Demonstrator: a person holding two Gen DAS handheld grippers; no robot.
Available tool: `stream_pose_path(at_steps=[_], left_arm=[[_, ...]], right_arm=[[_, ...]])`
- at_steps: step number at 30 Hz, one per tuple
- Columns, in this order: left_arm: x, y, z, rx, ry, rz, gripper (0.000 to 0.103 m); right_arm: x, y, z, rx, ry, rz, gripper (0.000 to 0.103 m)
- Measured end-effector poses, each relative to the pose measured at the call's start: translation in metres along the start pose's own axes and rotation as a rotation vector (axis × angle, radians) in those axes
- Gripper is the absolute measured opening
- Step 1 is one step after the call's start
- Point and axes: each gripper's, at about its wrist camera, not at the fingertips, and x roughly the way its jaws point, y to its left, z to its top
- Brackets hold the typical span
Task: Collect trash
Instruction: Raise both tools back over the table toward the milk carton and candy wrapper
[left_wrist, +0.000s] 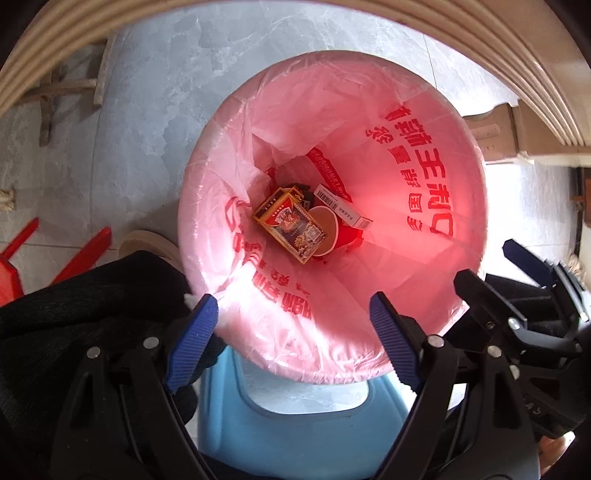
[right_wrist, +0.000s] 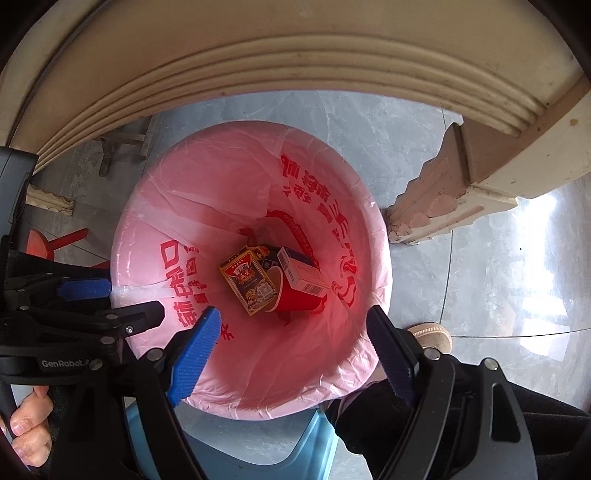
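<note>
A bin lined with a pink plastic bag (left_wrist: 436, 155) (right_wrist: 177, 221) stands on the floor below both grippers. At its bottom lie a yellow and red carton (left_wrist: 290, 223) (right_wrist: 249, 280), a red paper cup (left_wrist: 332, 230) (right_wrist: 299, 301) on its side and a white box with a barcode (left_wrist: 341, 206) (right_wrist: 301, 275). My left gripper (left_wrist: 291, 314) is open and empty above the bin's near rim. My right gripper (right_wrist: 291, 325) is open and empty above the bin too. The right gripper also shows at the right edge of the left wrist view (left_wrist: 517, 284), and the left gripper at the left edge of the right wrist view (right_wrist: 92, 295).
A cream table edge (right_wrist: 295, 66) with a carved leg (right_wrist: 443, 199) arches over the bin. A light blue plastic stool (left_wrist: 295, 424) (right_wrist: 258, 454) sits under the grippers. Red stool legs (left_wrist: 85, 254), a shoe (right_wrist: 430, 334) and grey tiled floor (right_wrist: 498, 277) surround the bin.
</note>
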Motion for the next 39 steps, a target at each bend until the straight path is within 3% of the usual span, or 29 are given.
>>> stream_pose_path(at_steps=[4,7,14,21,25,32,37,39], left_arm=[[-0.033,-0.004,-0.019,0.052,-0.06,0.056,0.082],[-0.07,0.0,-0.035,0.069,-0.102,0.054,0.082],[-0.184,0.013,-0.052,0.053,-0.201,0.077,0.082],[-0.315,-0.004,-0.035,0.056,-0.312,0.159,0.086],[-0.368,-0.024,-0.026,0.065,-0.352,0.175,0.087],[-0.401,-0.055,0.002,0.008,-0.314,0.152,0.087],[-0.393,-0.066,0.025,-0.084,-0.237,0.078,0.087],[-0.393,-0.073,0.035,-0.093,-0.222,0.086,0.087]], right_arm=[[-0.03,0.007,-0.006,-0.031,-0.055,0.002,0.08],[-0.058,0.01,-0.01,-0.043,-0.087,0.013,0.082],[-0.16,0.005,-0.006,-0.106,-0.201,0.03,0.089],[-0.291,0.004,0.04,-0.335,-0.324,-0.055,0.095],[-0.352,0.001,0.078,-0.428,-0.334,-0.024,0.096],[-0.406,-0.004,0.149,-0.612,-0.285,0.056,0.096],[-0.406,-0.007,0.194,-0.702,-0.24,0.079,0.096],[-0.4,-0.008,0.209,-0.735,-0.214,0.071,0.096]])
